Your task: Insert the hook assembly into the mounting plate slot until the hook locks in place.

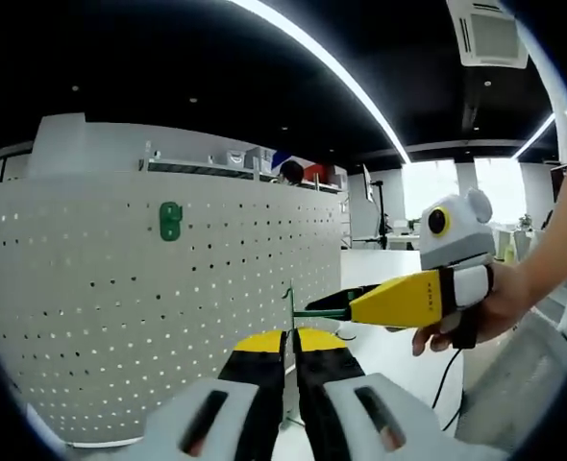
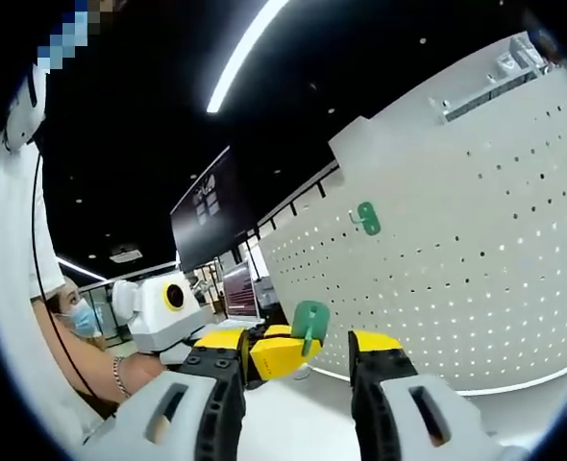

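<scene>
A green mounting plate (image 1: pixel 171 221) hangs high on the white pegboard (image 1: pixel 101 317); in the right gripper view the plate (image 2: pixel 367 218) has a small hook sticking out. My left gripper (image 1: pixel 290 338) is shut on a thin green hook assembly (image 1: pixel 290 305), seen edge-on, with its stem pointing right. My right gripper (image 1: pixel 346 303) comes in from the right, held by a hand, its tips at that stem. In the right gripper view my right gripper (image 2: pixel 300 338) is open. Between its jaws are the left gripper's yellow tips (image 2: pixel 279 355) holding the green assembly (image 2: pixel 310 322).
The pegboard (image 2: pixel 476 288) curves across both views, standing on a white tabletop (image 1: pixel 389 351). A person in a white sleeve and mask (image 2: pixel 72 322) holds the left gripper. Shelves with boxes (image 1: pixel 255 161) and office desks sit behind the board.
</scene>
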The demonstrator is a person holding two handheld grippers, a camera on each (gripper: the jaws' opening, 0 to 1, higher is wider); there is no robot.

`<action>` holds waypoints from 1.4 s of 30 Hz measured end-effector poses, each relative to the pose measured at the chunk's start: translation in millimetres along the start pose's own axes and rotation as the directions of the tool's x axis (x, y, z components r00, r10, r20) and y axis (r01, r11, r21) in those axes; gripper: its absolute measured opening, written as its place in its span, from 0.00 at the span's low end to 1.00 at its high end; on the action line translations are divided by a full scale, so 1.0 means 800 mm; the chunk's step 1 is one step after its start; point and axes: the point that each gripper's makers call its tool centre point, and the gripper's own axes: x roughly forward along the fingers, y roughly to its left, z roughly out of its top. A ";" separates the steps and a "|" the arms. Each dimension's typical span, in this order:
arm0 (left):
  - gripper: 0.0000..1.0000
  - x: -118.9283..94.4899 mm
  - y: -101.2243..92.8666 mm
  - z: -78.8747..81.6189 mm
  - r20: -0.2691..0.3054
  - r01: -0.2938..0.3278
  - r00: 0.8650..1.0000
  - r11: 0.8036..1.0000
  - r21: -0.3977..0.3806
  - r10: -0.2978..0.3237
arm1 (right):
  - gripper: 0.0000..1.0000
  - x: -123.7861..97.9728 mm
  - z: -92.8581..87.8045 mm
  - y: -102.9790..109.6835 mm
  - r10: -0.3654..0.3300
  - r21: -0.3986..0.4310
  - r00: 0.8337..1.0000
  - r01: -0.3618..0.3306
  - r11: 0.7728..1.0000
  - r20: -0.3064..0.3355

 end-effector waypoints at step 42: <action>0.03 0.001 -0.006 0.003 0.009 -0.002 1.000 1.000 -0.008 0.002 | 0.04 0.010 -0.001 -0.009 -0.053 0.027 0.999 0.053 0.998 -0.009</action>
